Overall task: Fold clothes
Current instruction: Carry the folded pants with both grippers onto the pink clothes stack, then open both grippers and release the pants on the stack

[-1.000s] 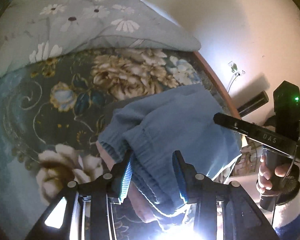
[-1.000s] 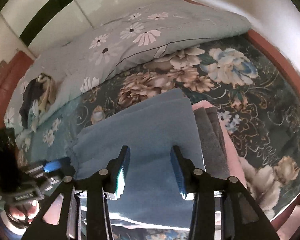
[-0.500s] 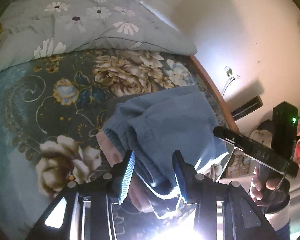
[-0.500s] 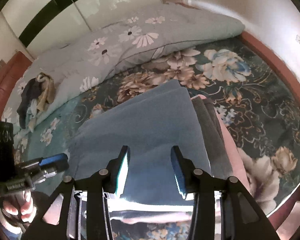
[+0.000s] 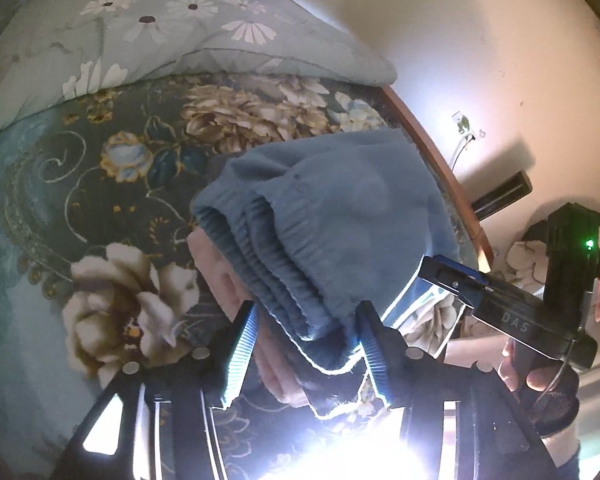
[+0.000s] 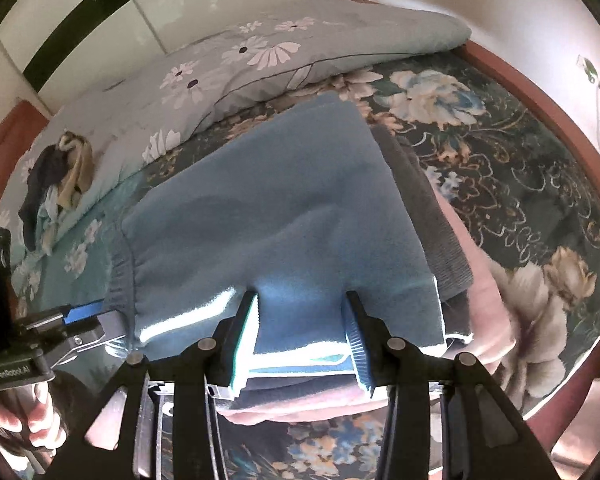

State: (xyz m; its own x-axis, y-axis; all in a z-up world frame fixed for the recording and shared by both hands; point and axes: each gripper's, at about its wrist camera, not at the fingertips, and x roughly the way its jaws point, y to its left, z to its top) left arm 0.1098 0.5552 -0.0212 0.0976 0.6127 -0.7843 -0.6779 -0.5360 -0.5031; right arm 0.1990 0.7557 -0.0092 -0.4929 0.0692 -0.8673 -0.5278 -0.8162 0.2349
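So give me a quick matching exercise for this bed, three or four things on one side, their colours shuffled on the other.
Things:
1. sweater
2. quilt
3. garment directly under the sweater
4. bed frame

Colours:
a. reddish brown
b. dark grey
c. blue
d. pale grey-green with white daisies

Pairs: 1-c, 2-d, 3-b, 4-a

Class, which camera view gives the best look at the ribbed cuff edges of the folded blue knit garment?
The left wrist view: the folded blue knit garment turns its stacked ribbed cuff edges toward that camera, layer by layer. The right wrist view shows mostly the garment's smooth top, with only a thin ribbed strip on its left side.
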